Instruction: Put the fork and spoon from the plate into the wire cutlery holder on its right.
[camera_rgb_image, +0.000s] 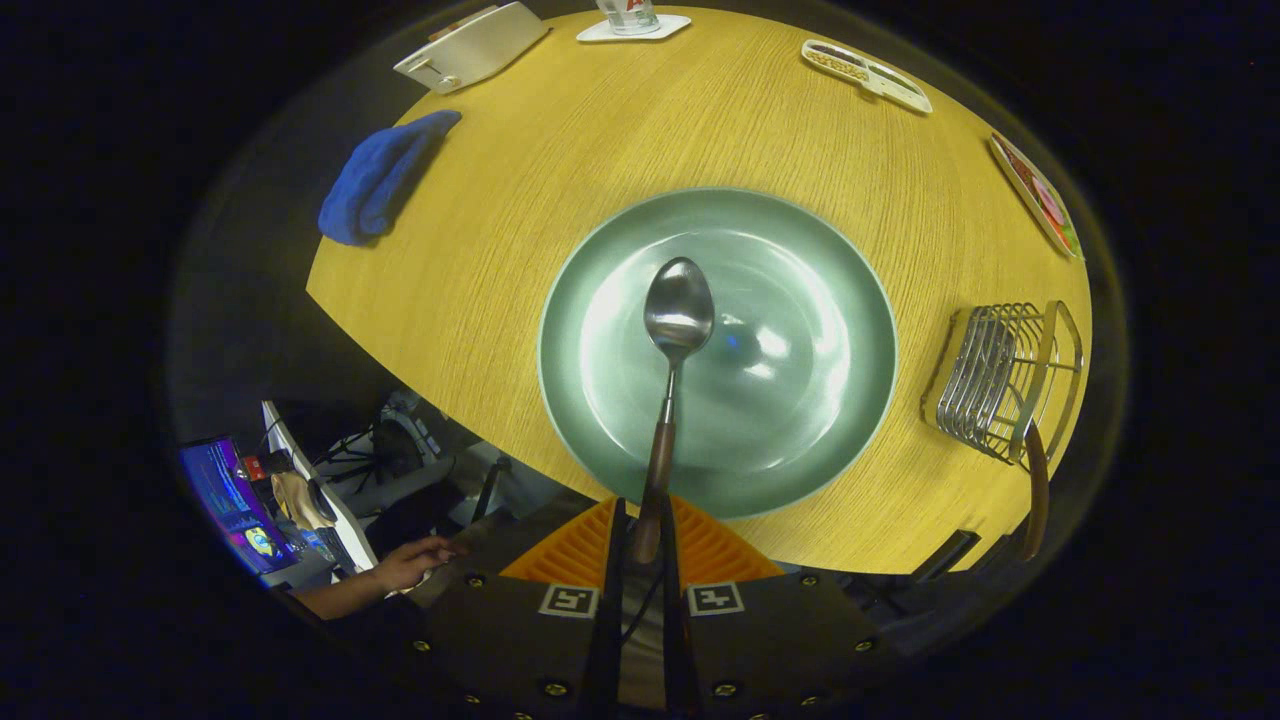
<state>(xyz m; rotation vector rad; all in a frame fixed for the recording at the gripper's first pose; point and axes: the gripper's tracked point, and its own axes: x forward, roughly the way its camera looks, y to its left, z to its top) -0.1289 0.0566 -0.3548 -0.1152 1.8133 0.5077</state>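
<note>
My gripper (645, 545) is shut on the brown wooden handle of a spoon (676, 330), and the steel bowl of the spoon hangs over the middle of the green plate (600, 430). The plate lies on the yellow wooden table just ahead of the fingers. To the plate's right stands the wire cutlery holder (1000, 380). A brown handle (1035, 500), seemingly the fork's, sticks out of the holder's near end.
A blue cloth (380, 180) lies beyond the plate to the left, with a white toaster-like box (470, 45) behind it. A glass on a white coaster (630, 20), a narrow white tray (865, 72) and a flat card (1035, 195) sit along the far edge. A person's hand (410, 565) rests below the table edge.
</note>
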